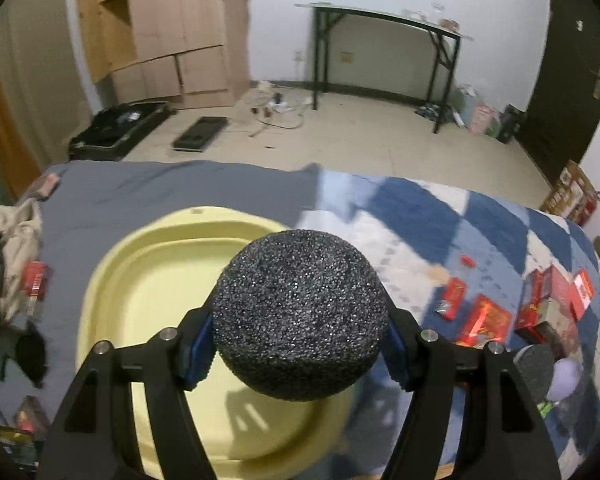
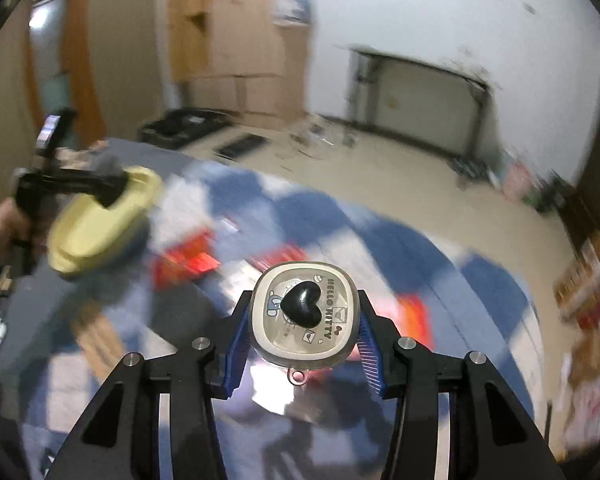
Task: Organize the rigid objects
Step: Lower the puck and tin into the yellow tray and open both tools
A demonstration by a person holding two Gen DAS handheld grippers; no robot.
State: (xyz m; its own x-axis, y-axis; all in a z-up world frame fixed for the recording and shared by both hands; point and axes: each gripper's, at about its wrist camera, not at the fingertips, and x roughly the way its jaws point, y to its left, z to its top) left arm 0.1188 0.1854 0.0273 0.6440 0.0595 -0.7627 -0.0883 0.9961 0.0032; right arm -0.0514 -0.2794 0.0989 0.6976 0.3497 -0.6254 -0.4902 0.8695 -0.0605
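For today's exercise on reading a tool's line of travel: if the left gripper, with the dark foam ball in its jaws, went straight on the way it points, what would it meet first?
Probably the yellow basin. The left gripper holds the foam ball above it, angled downward, so the ball would likely touch the basin's inside first, though depth is uncertain.

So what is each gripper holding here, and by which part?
Left gripper: dark foam ball, pinched at its sides. Right gripper: Hello Kitty case, clamped by its side edges.
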